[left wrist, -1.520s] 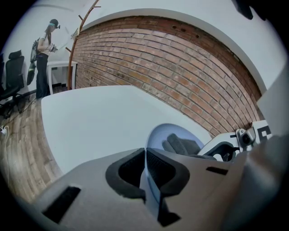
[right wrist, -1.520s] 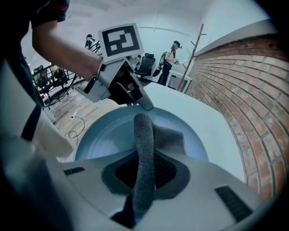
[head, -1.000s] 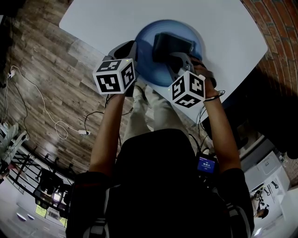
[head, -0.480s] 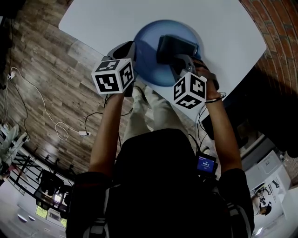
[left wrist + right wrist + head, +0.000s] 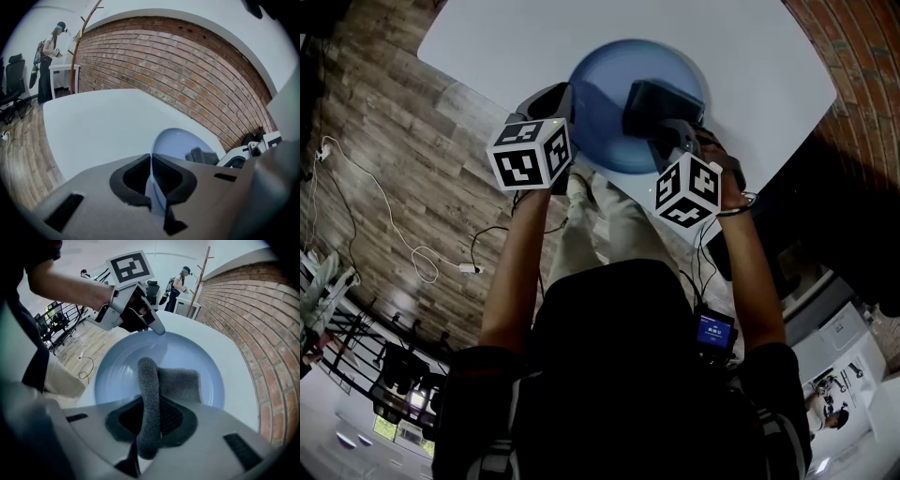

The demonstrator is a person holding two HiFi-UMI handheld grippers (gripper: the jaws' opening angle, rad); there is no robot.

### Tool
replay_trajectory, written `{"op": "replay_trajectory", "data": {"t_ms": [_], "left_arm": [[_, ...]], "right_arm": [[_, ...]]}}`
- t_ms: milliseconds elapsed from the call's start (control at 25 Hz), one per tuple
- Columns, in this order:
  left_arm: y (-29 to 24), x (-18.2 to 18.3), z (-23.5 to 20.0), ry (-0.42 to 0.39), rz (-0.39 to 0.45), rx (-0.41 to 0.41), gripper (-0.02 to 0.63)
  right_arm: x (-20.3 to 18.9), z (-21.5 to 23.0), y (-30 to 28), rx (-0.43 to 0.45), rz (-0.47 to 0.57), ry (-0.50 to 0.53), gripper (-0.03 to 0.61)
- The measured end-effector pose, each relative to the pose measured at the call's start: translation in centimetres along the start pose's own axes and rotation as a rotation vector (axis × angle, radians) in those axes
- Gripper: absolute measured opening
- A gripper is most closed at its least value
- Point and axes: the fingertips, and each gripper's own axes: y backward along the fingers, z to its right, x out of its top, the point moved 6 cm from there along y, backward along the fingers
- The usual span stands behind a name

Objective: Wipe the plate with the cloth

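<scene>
A white counter (image 5: 750,56) with rounded corners stands on a wood-plank floor (image 5: 384,141), and a pale cable (image 5: 403,234) trails across the boards. A red brick wall (image 5: 187,61) runs along the counter's far side. Farther back in the room, another person (image 5: 47,61) stands beside a small white desk (image 5: 61,70).

A round blue plate (image 5: 600,103) lies near the counter's edge closest to the wearer. A folded grey cloth (image 5: 661,98) rests on the plate's right half.

Both forearms reach forward and down over the counter's edge. The left gripper (image 5: 151,173) sits at the plate's left rim and tilts moderately downward. Its fingers (image 5: 133,176) are pressed almost together, pinching the plate's thin blue rim. The right gripper (image 5: 149,427) points steeply down over the plate. Its fingers (image 5: 176,420) clamp a rolled fold of the cloth, while the rest of the cloth spreads flat on the plate's surface beyond them. The two grippers are near each other, with the plate's middle bare between them.
</scene>
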Motion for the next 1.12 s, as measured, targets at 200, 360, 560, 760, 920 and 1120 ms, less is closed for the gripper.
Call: {"op": "replay_trajectory", "data": {"t_ms": [200, 360, 560, 760, 920, 1120], "left_arm": [[0.0, 0.1, -0.1, 0.006, 0.0, -0.002, 0.028], [0.0, 0.0, 0.1, 0.008, 0.0, -0.002, 0.028], [0.0, -0.1, 0.1, 0.013, 0.0, -0.007, 0.029], [0.1, -0.1, 0.1, 0.015, -0.001, -0.008, 0.029], [0.1, 0.0, 0.0, 0.017, 0.0, -0.011, 0.029], [0.1, -0.1, -0.2, 0.019, -0.003, -0.014, 0.029]], "right_arm": [[0.5, -1.2, 0.1, 0.047, -0.002, 0.001, 0.054], [0.8, -2.5, 0.3, 0.085, 0.004, 0.007, 0.054], [1.9, -4.0, -0.1, 0.132, 0.02, 0.031, 0.054], [2.7, -4.3, -0.4, 0.153, 0.036, 0.041, 0.054], [3.5, -4.1, -0.7, 0.155, 0.049, 0.042, 0.054], [4.9, -4.0, -1.4, 0.149, 0.068, 0.059, 0.054]]}}
